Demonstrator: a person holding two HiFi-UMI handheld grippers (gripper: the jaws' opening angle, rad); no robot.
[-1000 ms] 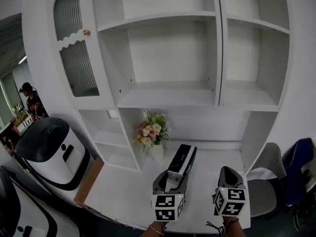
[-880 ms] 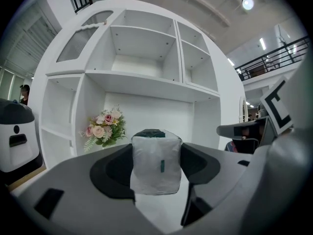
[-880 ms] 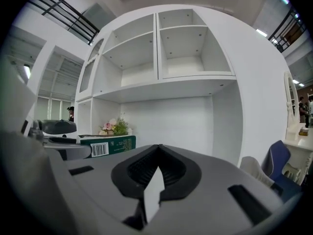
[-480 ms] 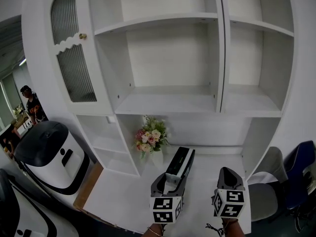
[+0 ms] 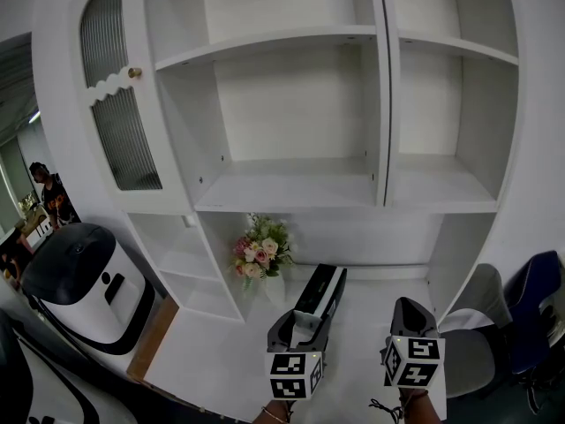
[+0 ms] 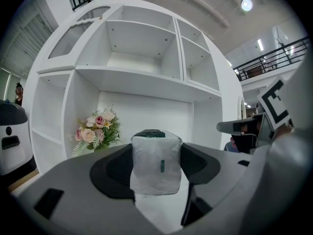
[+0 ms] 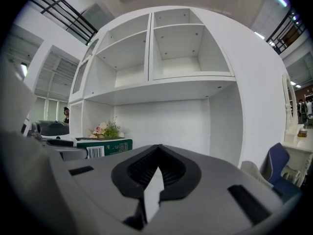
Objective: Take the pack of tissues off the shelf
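From the head view, my left claw [image 5: 305,325] grips the pack of tissues [image 5: 323,290] by its near end. The pack points away from me over the white desk [image 5: 221,360], off the shelves [image 5: 291,184] and just right of the bouquet of flowers [image 5: 258,253]. I cannot tell whether its far end touches the desk. My right claw [image 5: 409,312] hovers beside it, apart from the pack, with its jaws together.

In the left gripper view, the pack's white wrapped end fills the gap between my two jaws, and both dark pads press against its sides. The bouquet stands behind it to the left, under the lowest shelf.

In the right gripper view, my jaws meet tip to tip with nothing between them. The pack's green side, with a barcode, shows at the left, with the flowers beyond it.
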